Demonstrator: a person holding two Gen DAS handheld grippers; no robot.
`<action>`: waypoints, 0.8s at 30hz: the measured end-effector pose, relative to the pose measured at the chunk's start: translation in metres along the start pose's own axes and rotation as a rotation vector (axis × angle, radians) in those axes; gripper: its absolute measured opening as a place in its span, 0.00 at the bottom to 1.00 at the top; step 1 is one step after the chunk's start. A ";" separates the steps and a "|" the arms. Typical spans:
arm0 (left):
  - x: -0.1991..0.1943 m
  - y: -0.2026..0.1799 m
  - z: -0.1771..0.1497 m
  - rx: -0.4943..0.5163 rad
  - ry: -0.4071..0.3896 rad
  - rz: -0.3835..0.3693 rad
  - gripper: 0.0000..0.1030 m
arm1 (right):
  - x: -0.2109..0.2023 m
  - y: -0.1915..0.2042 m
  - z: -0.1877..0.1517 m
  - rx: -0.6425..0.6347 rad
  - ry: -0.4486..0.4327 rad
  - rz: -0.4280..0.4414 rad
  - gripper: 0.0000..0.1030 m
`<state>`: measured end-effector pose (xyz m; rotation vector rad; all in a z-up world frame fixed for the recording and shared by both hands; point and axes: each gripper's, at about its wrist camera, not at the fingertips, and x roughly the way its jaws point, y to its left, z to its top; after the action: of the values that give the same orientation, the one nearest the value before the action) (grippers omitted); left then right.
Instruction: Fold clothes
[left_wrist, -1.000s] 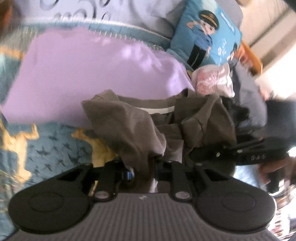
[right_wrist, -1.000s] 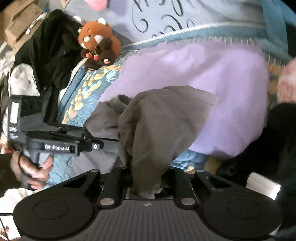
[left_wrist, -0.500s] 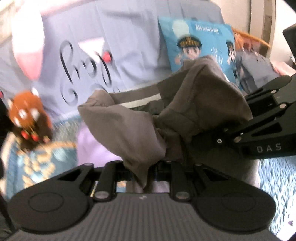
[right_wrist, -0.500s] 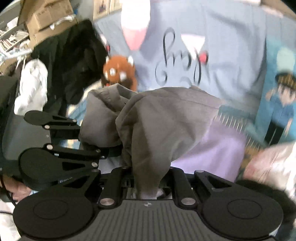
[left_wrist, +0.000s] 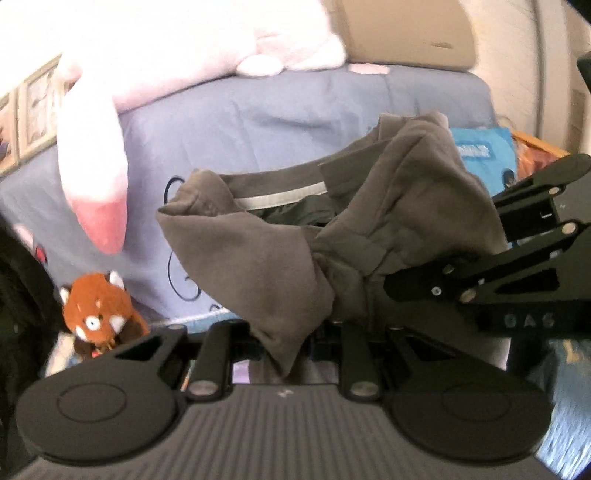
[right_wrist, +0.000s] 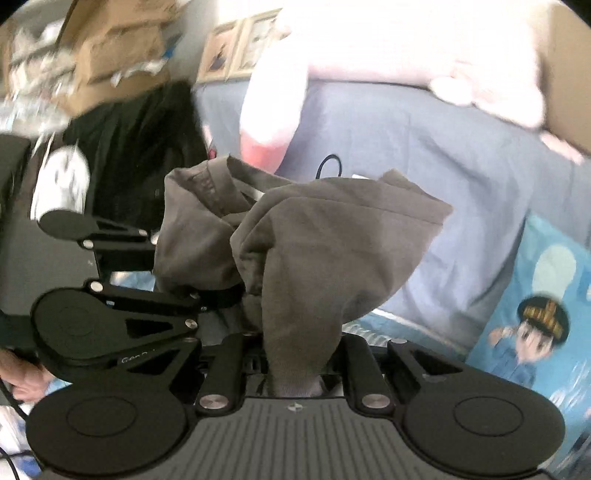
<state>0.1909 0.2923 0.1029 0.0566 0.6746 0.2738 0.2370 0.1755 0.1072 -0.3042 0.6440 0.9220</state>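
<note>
Left wrist view: left gripper (left_wrist: 284, 332) clamped on grey garment (left_wrist: 258, 266), held aloft.
Right wrist view: right gripper (right_wrist: 295, 354) clamped on another bunch of it.
Background: lavender sheet (left_wrist: 258, 110), red panda plush (left_wrist: 98, 314).

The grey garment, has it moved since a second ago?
Yes. The grey garment has risen: it hung before the purple cloth, now before the blue backrest.

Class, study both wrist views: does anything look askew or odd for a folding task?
Yes. The grey garment is bunched and twisted between the left gripper and right gripper, both clamped on it, not flat.
</note>
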 end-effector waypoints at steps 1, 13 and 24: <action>0.005 -0.007 0.003 -0.035 0.017 0.014 0.21 | 0.002 -0.005 0.002 -0.036 0.025 0.004 0.14; 0.066 -0.069 -0.006 -0.609 0.251 0.210 0.23 | 0.131 -0.016 0.013 -0.497 0.432 0.202 0.14; 0.176 0.012 -0.129 -1.021 0.541 0.342 0.23 | 0.325 0.016 -0.005 -0.774 0.760 0.475 0.14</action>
<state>0.2392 0.3460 -0.1033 -0.9142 0.9903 0.9577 0.3637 0.3908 -0.1019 -1.2746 1.0573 1.5130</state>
